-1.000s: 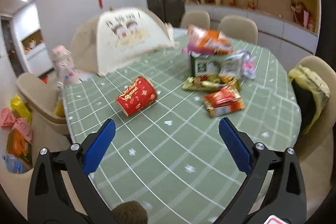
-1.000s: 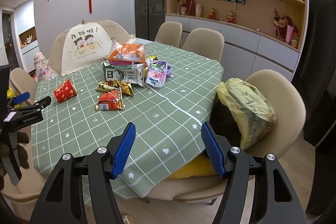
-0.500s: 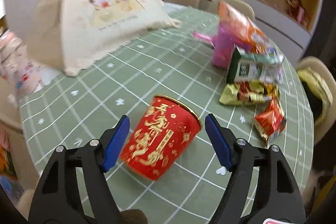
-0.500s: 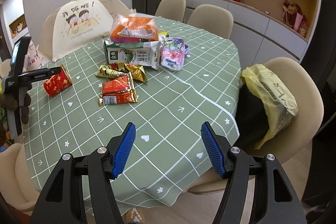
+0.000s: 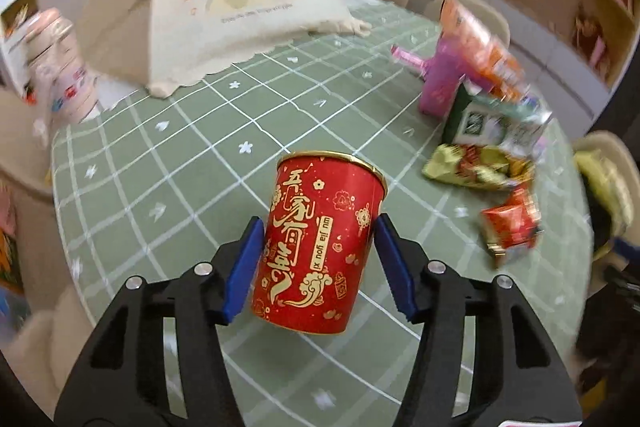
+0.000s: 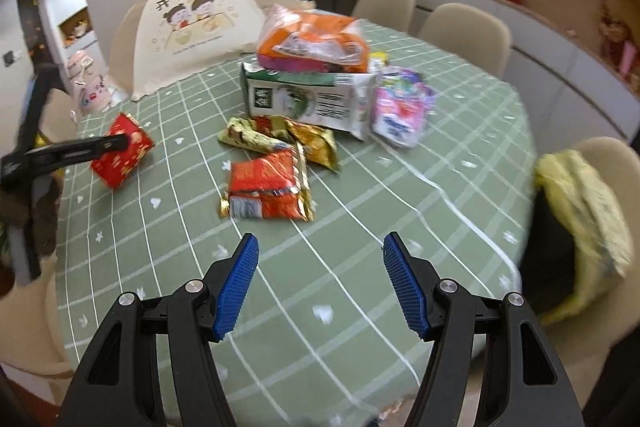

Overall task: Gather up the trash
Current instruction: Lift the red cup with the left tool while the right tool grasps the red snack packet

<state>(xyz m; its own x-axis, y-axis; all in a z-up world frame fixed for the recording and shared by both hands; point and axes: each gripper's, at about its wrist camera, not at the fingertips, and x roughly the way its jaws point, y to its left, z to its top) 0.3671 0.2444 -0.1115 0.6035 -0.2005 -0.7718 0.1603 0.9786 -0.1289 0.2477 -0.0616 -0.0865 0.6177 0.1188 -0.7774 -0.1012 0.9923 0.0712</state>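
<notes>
While the left tongs (image 5: 319, 259) hold their blue ribbed pads against both sides of the red paper cup with gold Chinese lettering (image 5: 320, 247), the cup sits between them with its gold-rimmed mouth pointing away from the camera, above the green checked tablecloth of the round surface (image 5: 168, 163). In the right wrist view the same cup (image 6: 122, 155) appears near the left edge of that surface, with one black finger of the left tongs (image 6: 76, 151) lying across it; whether the cup touches the cloth there I cannot tell.

The right tongs (image 6: 320, 285) are spread wide with nothing between the pads, hovering over the near part of the cloth. Just beyond them lies a flat red foil snack wrapper (image 6: 268, 187), and touching its far edge are crumpled gold and yellow-green wrappers (image 6: 280, 137). Behind those stands a white and green carton lying on its side (image 6: 310, 99), with an orange plastic packet (image 6: 312, 41) resting on top and a pink and white pouch (image 6: 400, 111) just beside it on the right.

Farther back, a cream mesh food cover printed with two cartoon children (image 6: 196, 27) stands on the cloth. A beige chair at the right carries a yellow plastic bag over something black (image 6: 580, 211).
</notes>
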